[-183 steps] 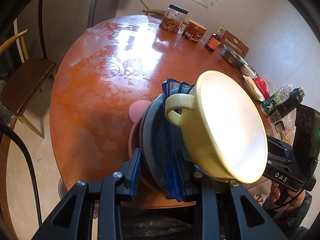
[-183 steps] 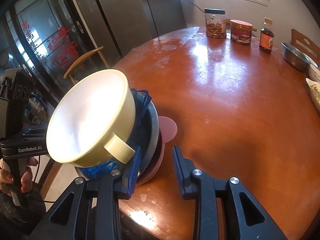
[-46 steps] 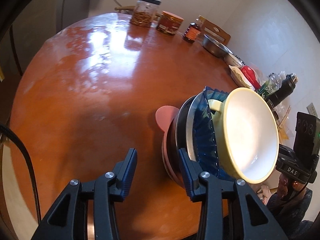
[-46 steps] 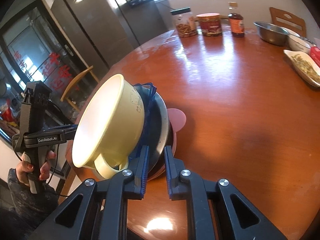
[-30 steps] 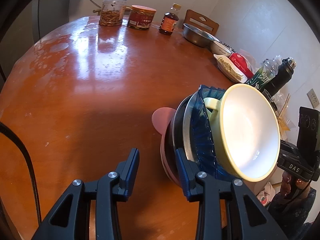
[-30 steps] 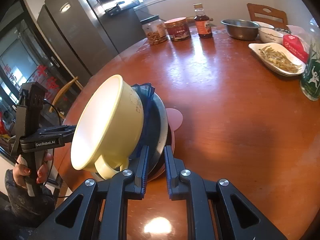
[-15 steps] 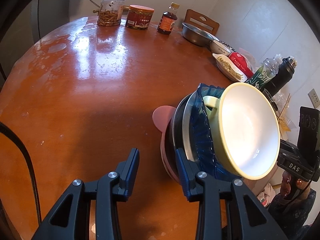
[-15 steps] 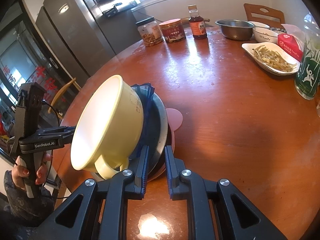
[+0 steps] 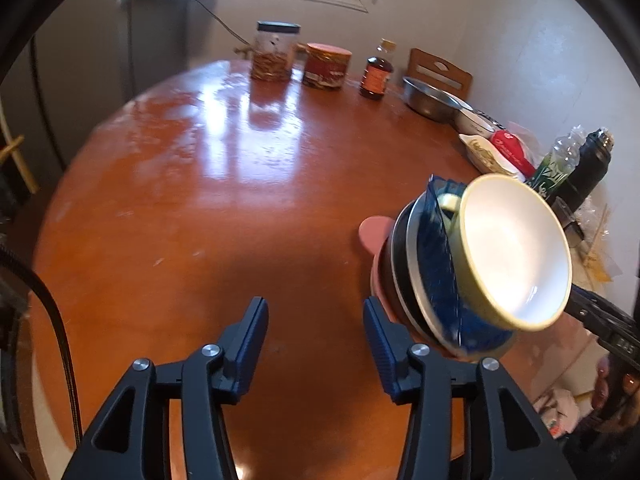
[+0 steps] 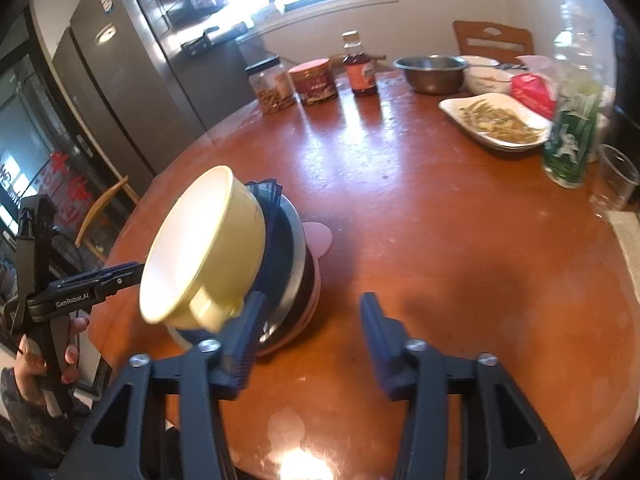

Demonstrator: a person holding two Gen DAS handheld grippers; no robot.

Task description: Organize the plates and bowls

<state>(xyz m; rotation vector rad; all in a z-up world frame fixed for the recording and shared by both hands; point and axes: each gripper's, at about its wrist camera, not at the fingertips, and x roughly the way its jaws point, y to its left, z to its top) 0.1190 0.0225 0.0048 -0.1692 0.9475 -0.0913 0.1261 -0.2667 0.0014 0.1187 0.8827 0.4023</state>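
Observation:
A tilted stack of dishes sits at the near edge of the round wooden table [image 9: 224, 216]: a yellow bowl with a handle [image 9: 516, 248] on top, a blue ribbed dish [image 9: 438, 272], a grey metal plate [image 9: 408, 256] and a pink eared plate [image 9: 374, 230] at the bottom. The same stack shows in the right wrist view, yellow bowl [image 10: 208, 248] leaning left. My left gripper [image 9: 316, 326] is open and empty, its right finger beside the stack. My right gripper [image 10: 310, 326] is open and empty, its left finger just in front of the stack.
At the far side stand a glass jar [image 9: 274, 52], a red tin [image 9: 326, 66], a sauce bottle [image 9: 378, 70] and a steel bowl [image 9: 430, 96]. A white dish of food [image 10: 500, 120], a green bottle [image 10: 572, 140] and a clear cup [image 10: 614, 180] stand at the right.
My right gripper has opened, letting go of the stack's edge, and pulled back. My left gripper has opened wider and backed away. The stack rests on the table, still tilted.

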